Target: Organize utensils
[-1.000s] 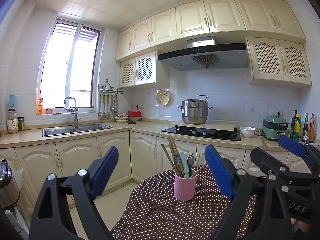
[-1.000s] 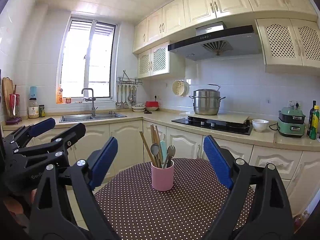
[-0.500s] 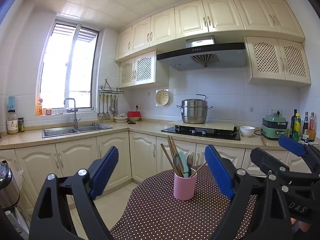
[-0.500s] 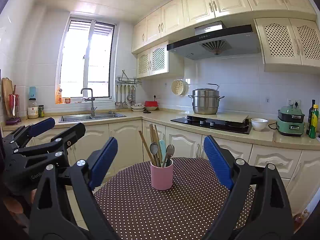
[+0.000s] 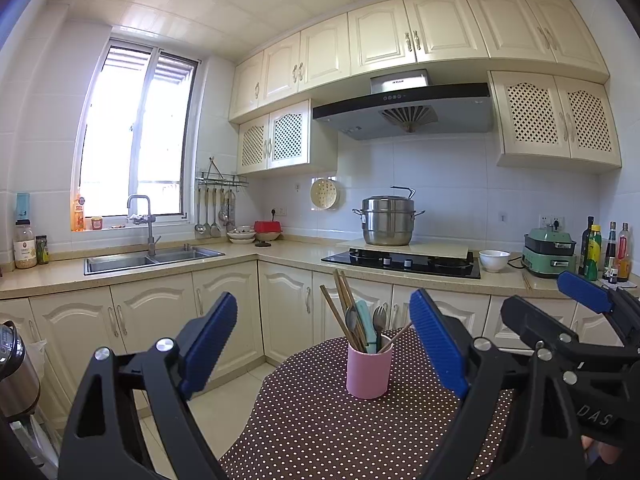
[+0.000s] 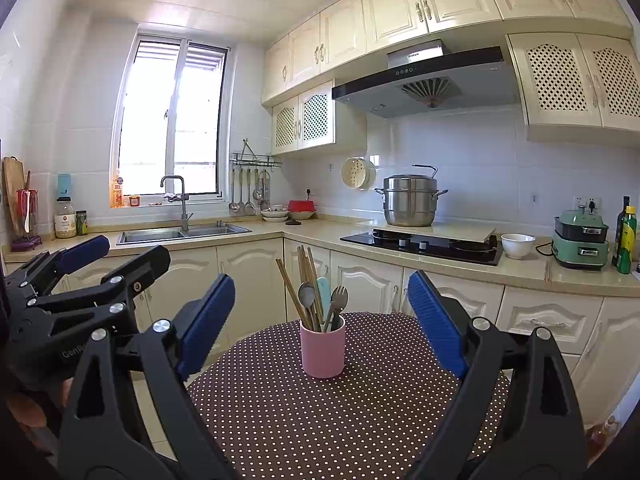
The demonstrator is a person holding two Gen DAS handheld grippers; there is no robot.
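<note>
Above the dotted table (image 6: 320,420), both the left gripper (image 5: 324,344) and right gripper (image 6: 320,320) hover level, fingers spread and empty; one pink cup (image 6: 322,352) holds one spoon (image 6: 307,294), one fork (image 6: 338,297), several chopsticks (image 6: 306,268).

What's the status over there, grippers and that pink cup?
Left gripper open, right gripper open, both empty. Pink cylindrical cup upright on dotted brown tablecloth, holding chopsticks, spoon, fork. Nothing in the way.

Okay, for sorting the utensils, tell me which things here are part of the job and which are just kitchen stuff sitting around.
Part of the job:
- pink cup on the dotted tablecloth
- chopsticks, spoon, fork and teal-handled utensil standing in it
- left tool and right tool, both open

Just lying about:
- steel pot
- white bowl
- green cooker
- hanging ladles
</note>
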